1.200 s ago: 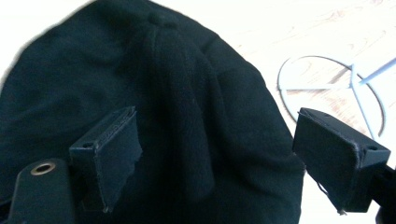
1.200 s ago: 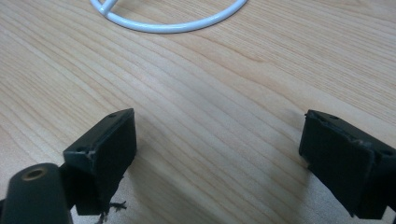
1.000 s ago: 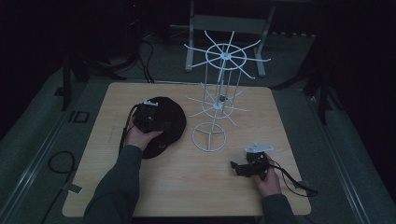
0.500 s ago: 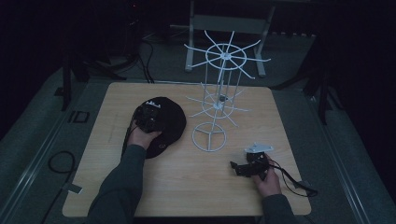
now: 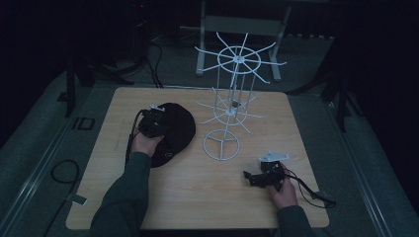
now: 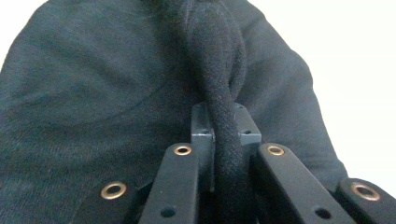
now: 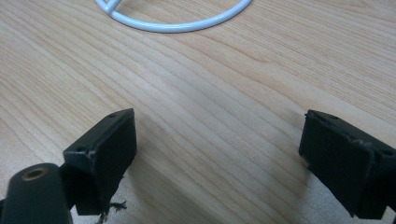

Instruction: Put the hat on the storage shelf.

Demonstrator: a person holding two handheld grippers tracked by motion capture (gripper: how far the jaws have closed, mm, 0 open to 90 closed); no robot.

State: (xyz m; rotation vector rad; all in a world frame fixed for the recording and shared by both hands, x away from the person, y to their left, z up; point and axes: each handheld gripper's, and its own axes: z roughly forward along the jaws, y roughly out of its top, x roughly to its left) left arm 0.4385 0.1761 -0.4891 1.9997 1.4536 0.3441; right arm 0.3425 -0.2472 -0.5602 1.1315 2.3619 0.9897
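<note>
A black cloth cap [image 5: 174, 131] lies on the left half of the wooden table [image 5: 197, 197]. My left gripper [image 5: 152, 122] rests on its left side, shut on a raised fold of the cap's fabric [image 6: 224, 116]; in the left gripper view the jaws pinch that fold between them. A white wire rack [image 5: 232, 103] with spoke arms stands at the table's middle on a ring base [image 7: 177, 21]. My right gripper [image 5: 254, 178] sits low at the front right, open, jaws wide apart over bare wood [image 7: 219, 135].
Cables trail from both grippers, one looping off the table's right edge [image 5: 316, 197]. A grey metal frame [image 5: 237, 24] stands behind the table. The surroundings are dark floor with cables [image 5: 59, 170].
</note>
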